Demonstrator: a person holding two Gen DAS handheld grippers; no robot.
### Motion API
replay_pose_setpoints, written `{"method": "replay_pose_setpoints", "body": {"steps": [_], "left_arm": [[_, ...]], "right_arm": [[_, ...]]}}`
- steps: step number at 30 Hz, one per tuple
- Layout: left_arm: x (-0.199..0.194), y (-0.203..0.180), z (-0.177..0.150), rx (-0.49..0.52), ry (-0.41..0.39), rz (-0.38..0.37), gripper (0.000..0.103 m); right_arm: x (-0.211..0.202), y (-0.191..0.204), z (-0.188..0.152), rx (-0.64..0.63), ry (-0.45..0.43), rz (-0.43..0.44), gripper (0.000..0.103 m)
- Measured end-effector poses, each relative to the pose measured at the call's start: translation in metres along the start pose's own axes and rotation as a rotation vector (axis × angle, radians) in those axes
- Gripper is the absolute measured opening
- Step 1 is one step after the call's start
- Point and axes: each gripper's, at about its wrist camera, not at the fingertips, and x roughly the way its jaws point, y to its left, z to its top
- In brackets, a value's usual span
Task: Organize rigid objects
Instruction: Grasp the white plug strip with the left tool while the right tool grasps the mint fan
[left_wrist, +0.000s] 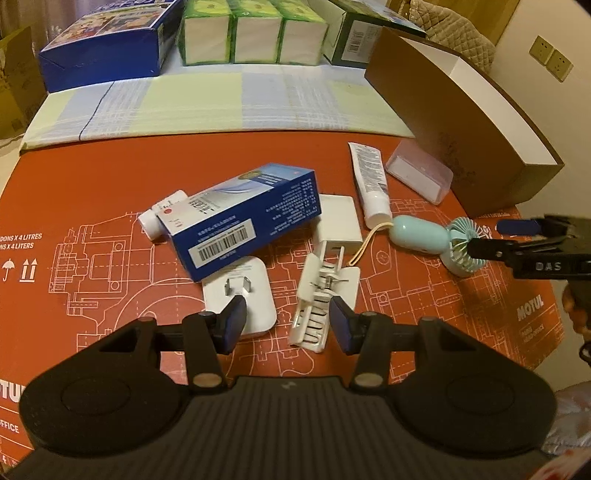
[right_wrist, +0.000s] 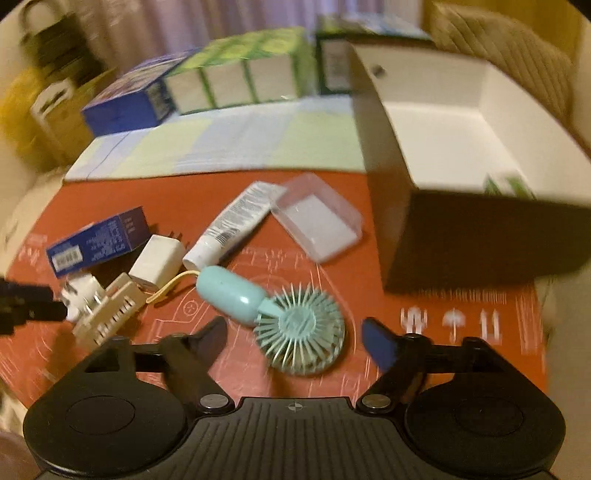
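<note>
On the orange mat lie a blue box (left_wrist: 243, 214), a white tube (left_wrist: 371, 182), a white charger block (left_wrist: 338, 221), a flat white plug adapter (left_wrist: 242, 295), a white clip (left_wrist: 321, 295), a clear plastic case (left_wrist: 419, 175) and a teal mini fan (left_wrist: 436, 238). My left gripper (left_wrist: 288, 314) is open and empty, low over the adapter and the clip. My right gripper (right_wrist: 295, 338) is open, its fingers either side of the fan head (right_wrist: 301, 338); it also shows at the right of the left wrist view (left_wrist: 517, 240).
A large open brown box with a white inside (right_wrist: 454, 155) stands at the right, close behind the fan. Green tissue packs (left_wrist: 251, 31), a blue box (left_wrist: 107, 44) and a dark box (left_wrist: 354, 40) line the back on a checked cloth (left_wrist: 207, 107).
</note>
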Motion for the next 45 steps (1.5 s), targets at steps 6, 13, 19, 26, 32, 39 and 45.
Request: {"method": "replay_pose_setpoints", "body": {"steps": [6,13,19,26,32,39,45], "left_arm": [[-0.003,-0.007,-0.002,0.011,-0.013,0.001,0.045],[-0.003,-0.021,-0.004,0.052,-0.029,-0.004,0.045],[0.005,-0.035,-0.003,0.112,-0.041,-0.004,0.044],[0.025,-0.045,-0.003,0.196,-0.029,0.036,0.045],[0.038,-0.045,-0.002,0.195,-0.028,0.048,0.043],[0.039,-0.045,-0.004,0.171,-0.025,0.055,0.038],[0.033,-0.041,-0.01,0.138,-0.007,0.052,0.038]], "right_arm": [[0.029,0.012,0.0,-0.193,0.018,0.016,0.078],[0.035,0.014,-0.013,-0.279,0.042,0.021,0.064],[0.022,0.017,-0.027,-0.277,0.094,0.08,0.06],[0.015,0.012,-0.03,-0.248,0.095,0.073,0.061],[0.015,0.009,-0.03,-0.233,0.09,0.081,0.061],[0.022,0.013,-0.027,-0.245,0.095,0.075,0.062],[0.032,0.018,-0.028,-0.281,0.111,0.074,0.063]]}}
